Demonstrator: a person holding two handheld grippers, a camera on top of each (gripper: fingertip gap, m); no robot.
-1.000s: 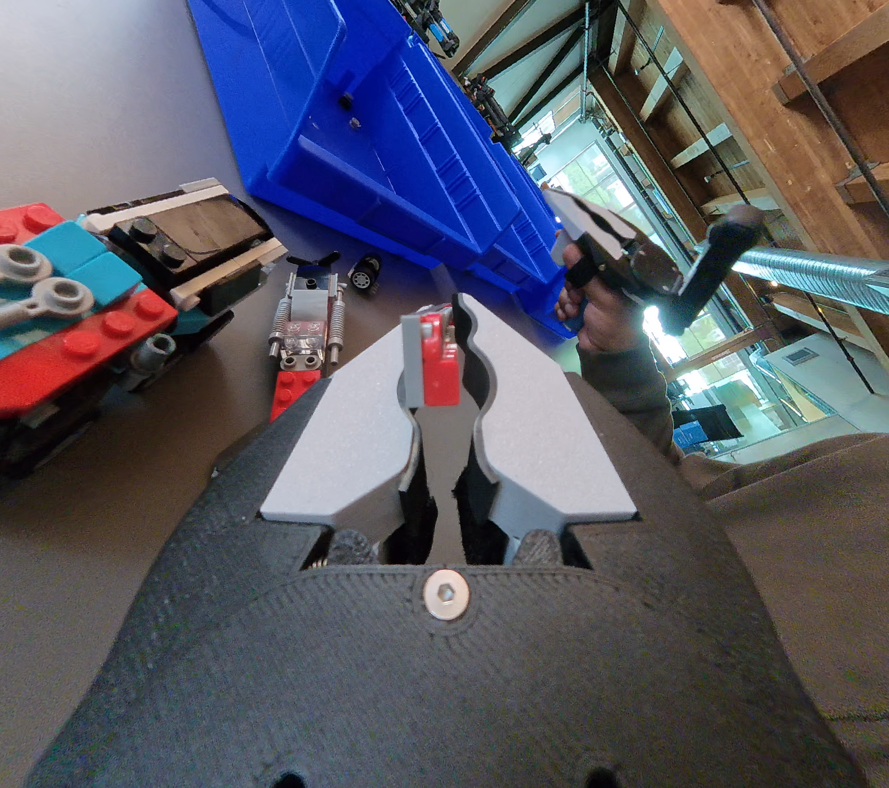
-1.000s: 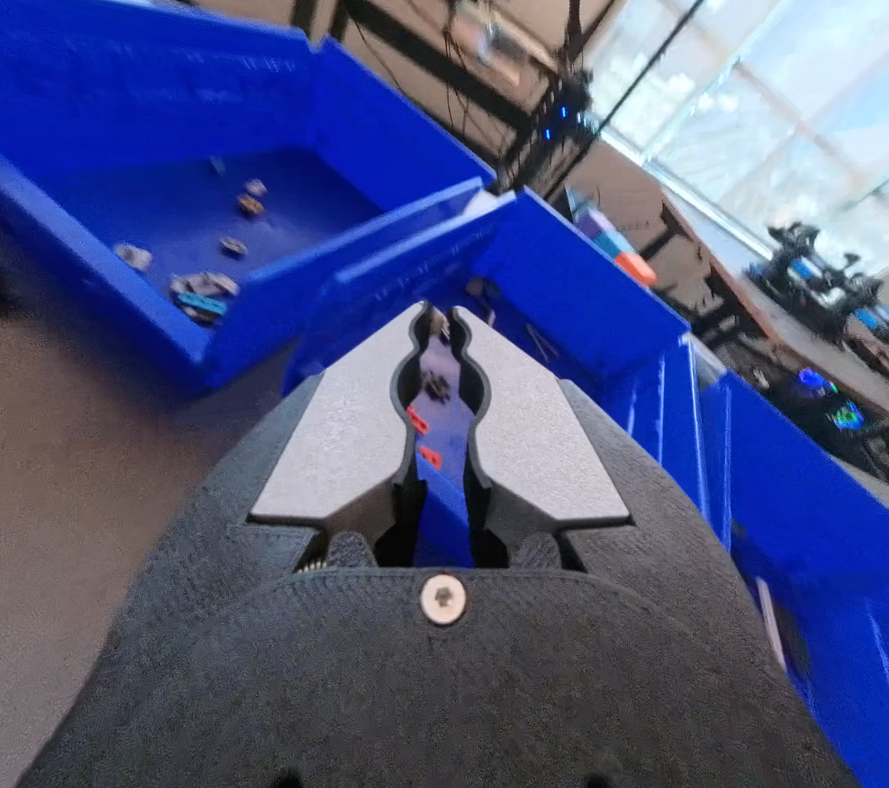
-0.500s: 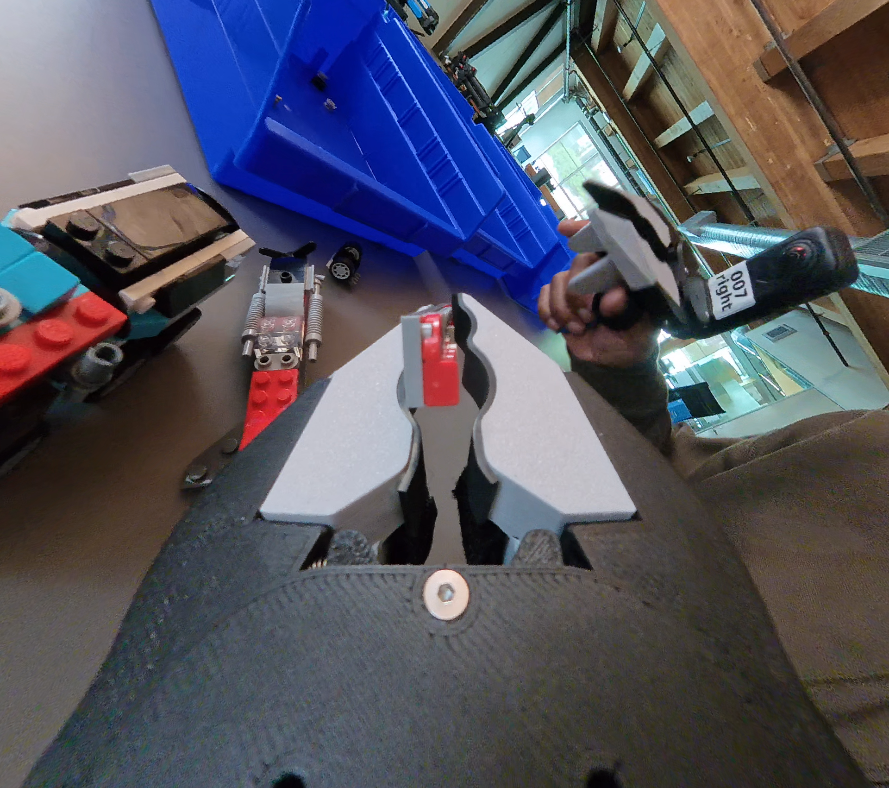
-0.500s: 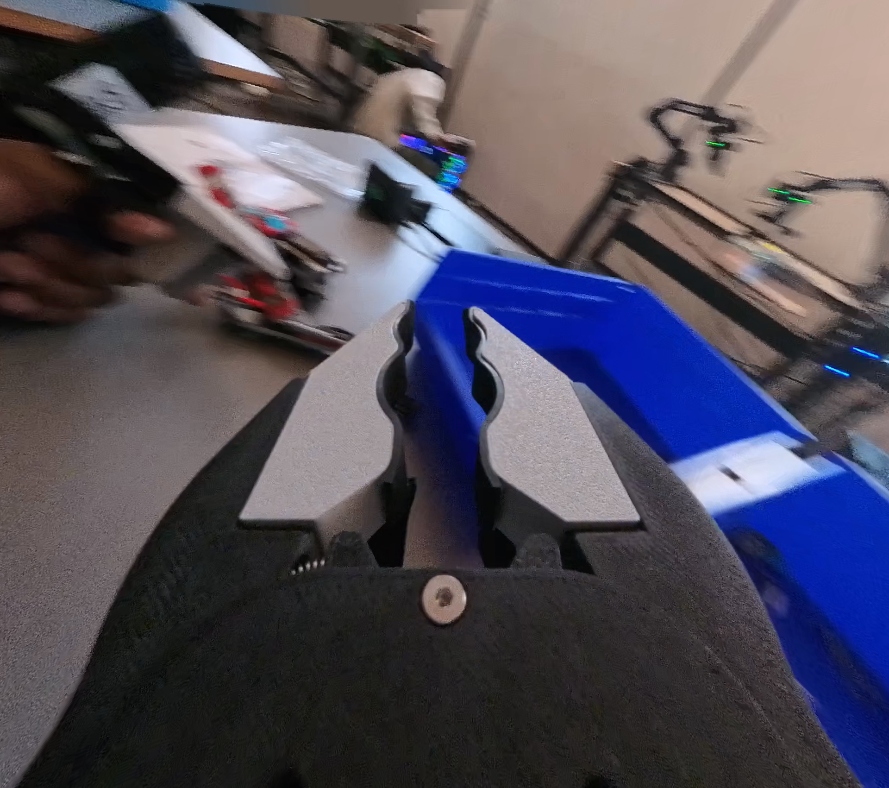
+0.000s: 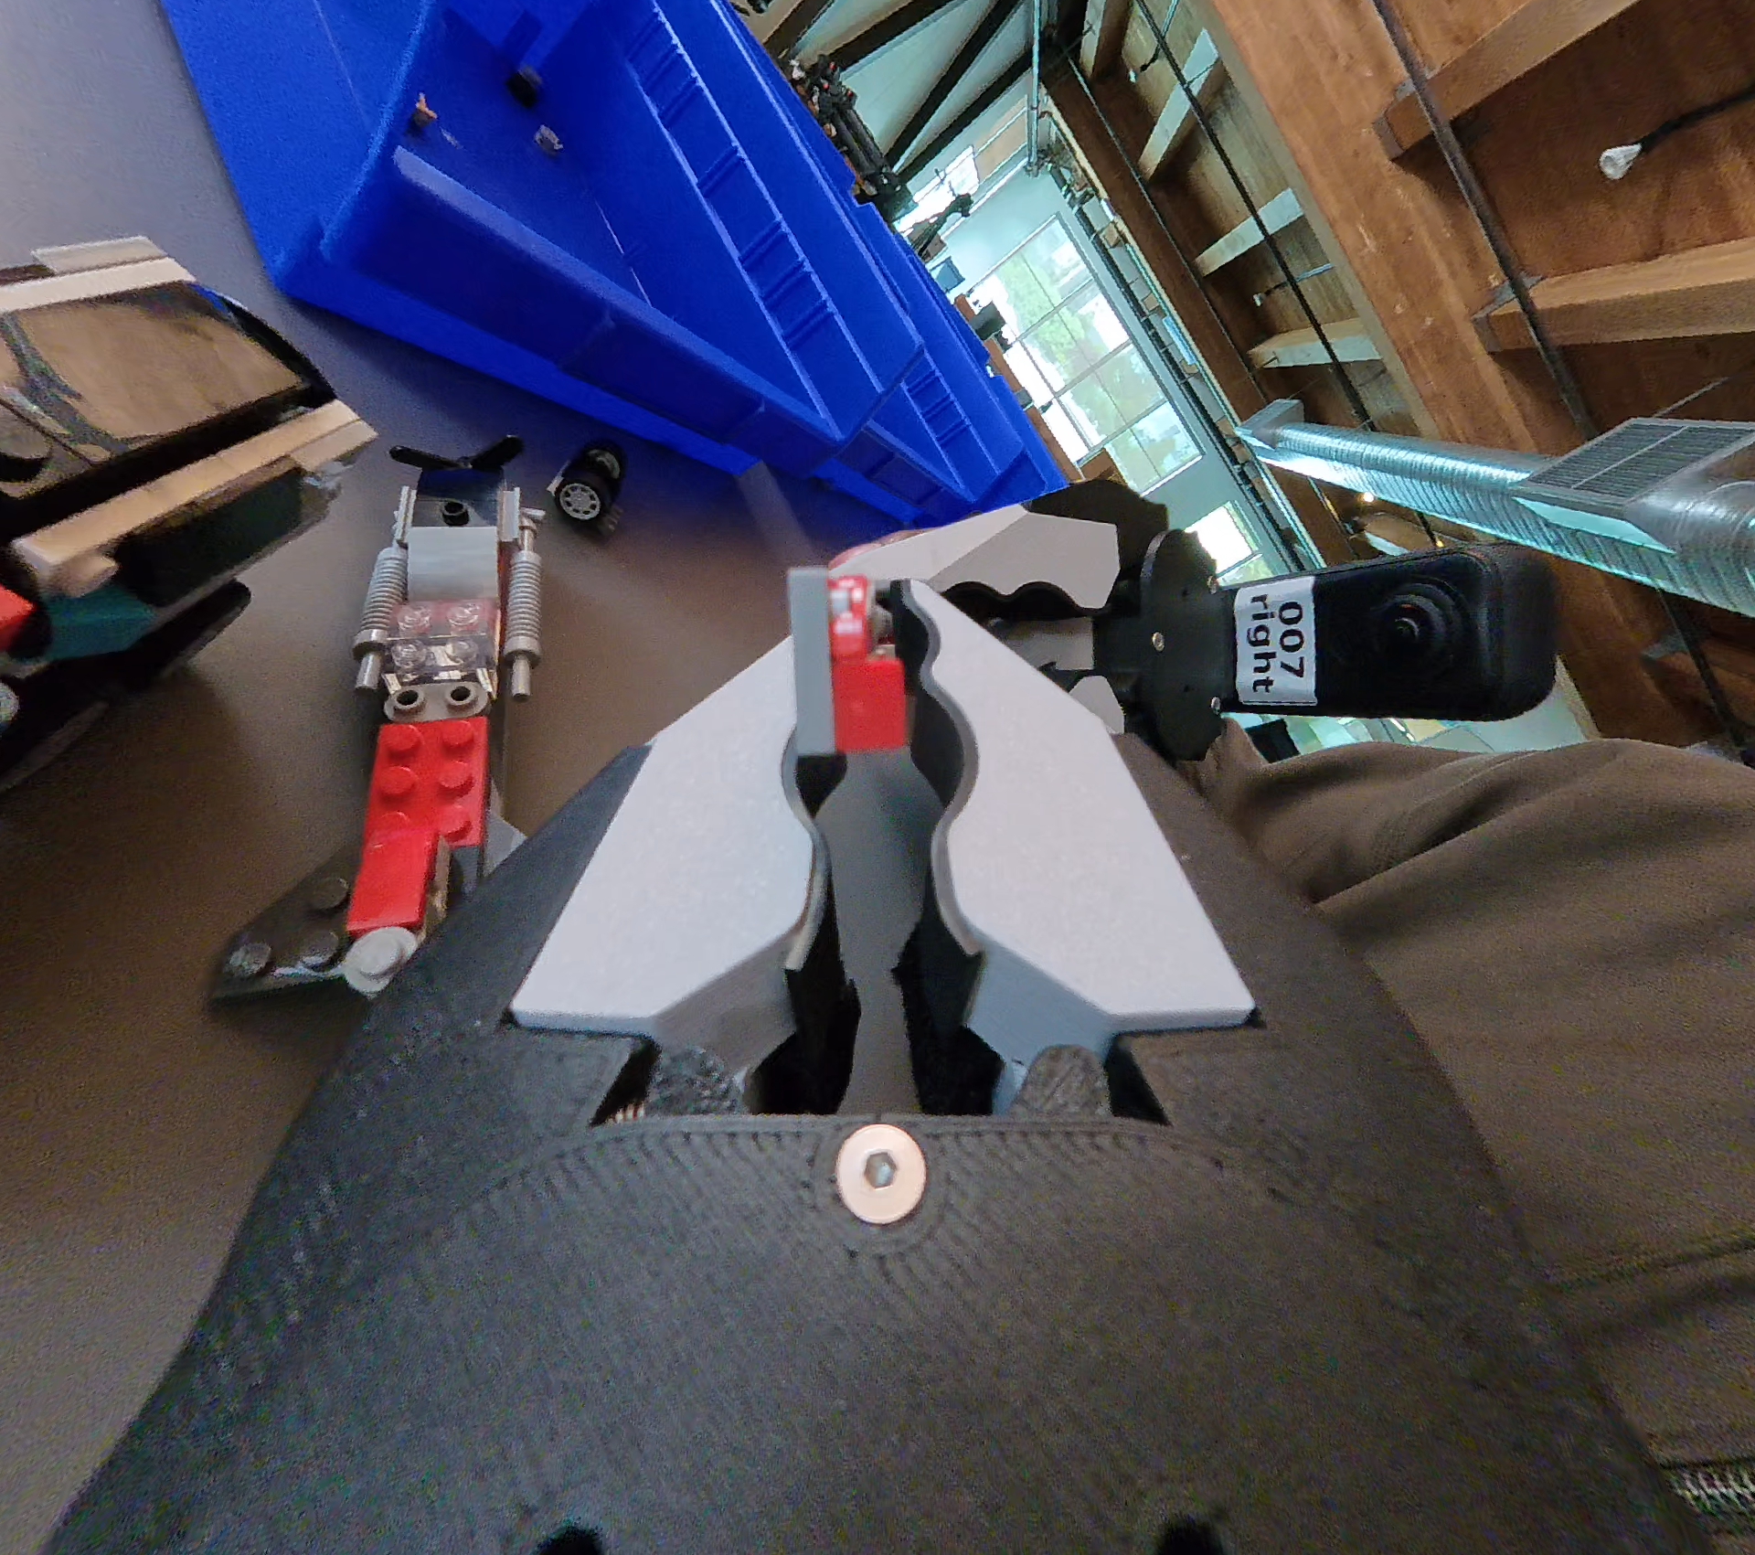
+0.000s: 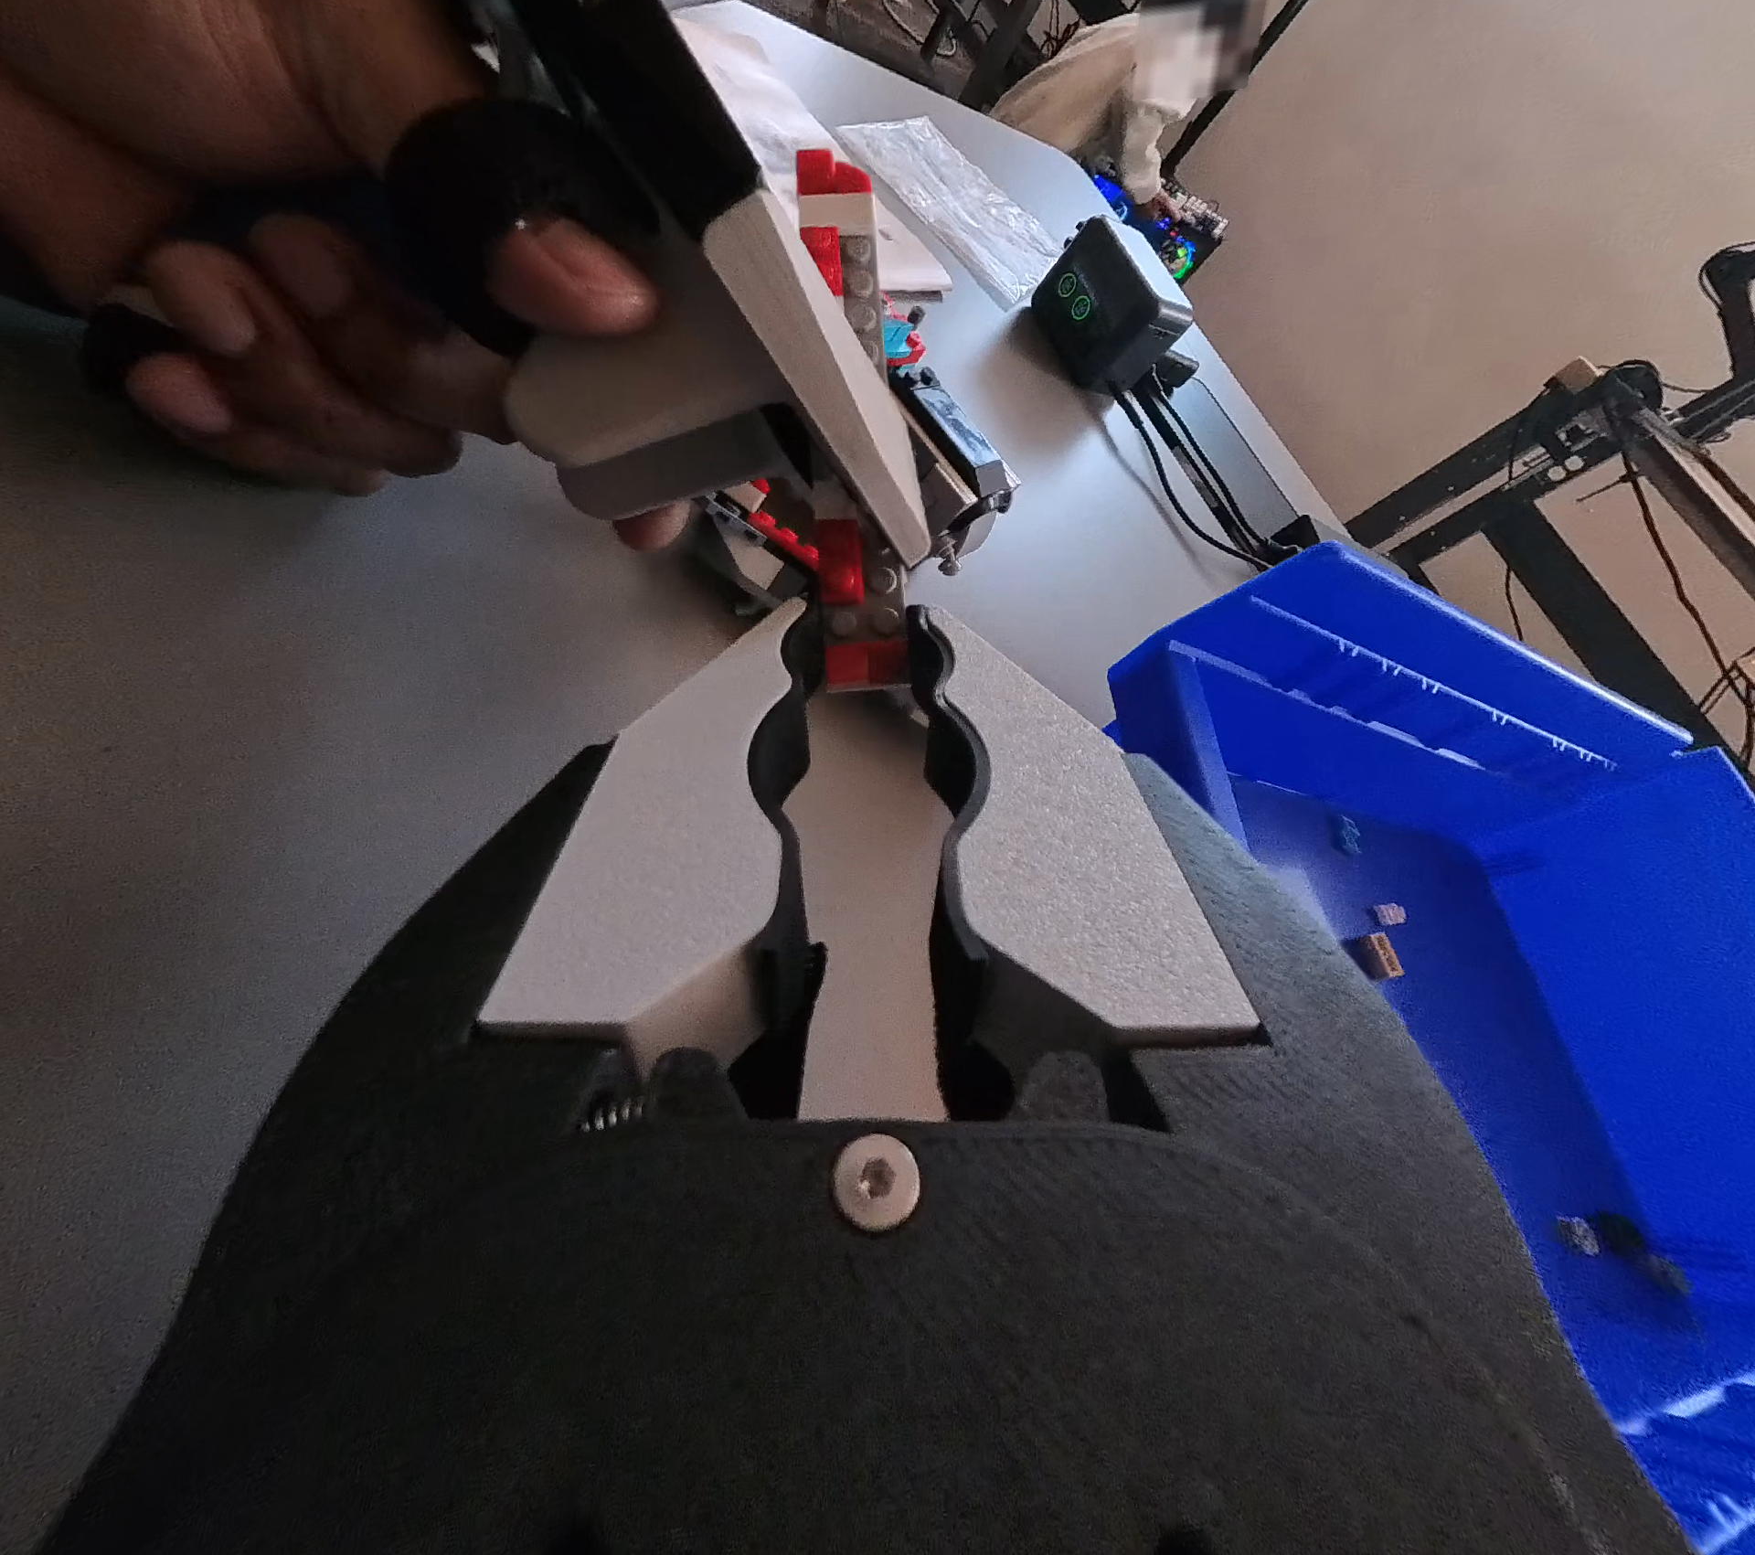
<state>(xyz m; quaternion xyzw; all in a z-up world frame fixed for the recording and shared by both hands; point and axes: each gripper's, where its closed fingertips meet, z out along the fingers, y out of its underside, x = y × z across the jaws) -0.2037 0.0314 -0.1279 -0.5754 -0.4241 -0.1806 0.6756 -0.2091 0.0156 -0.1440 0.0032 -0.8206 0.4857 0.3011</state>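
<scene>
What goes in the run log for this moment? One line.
left gripper: shut on red-and-grey brick piece | right gripper: closing around its far end

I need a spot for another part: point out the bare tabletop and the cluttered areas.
Bare: the grey table left of the right gripper, below the hand; also the strip left of the blue bins. Crowded: the brick model, loose wheel and bigger build, and where both grippers meet at the red-grey brick piece.
</scene>
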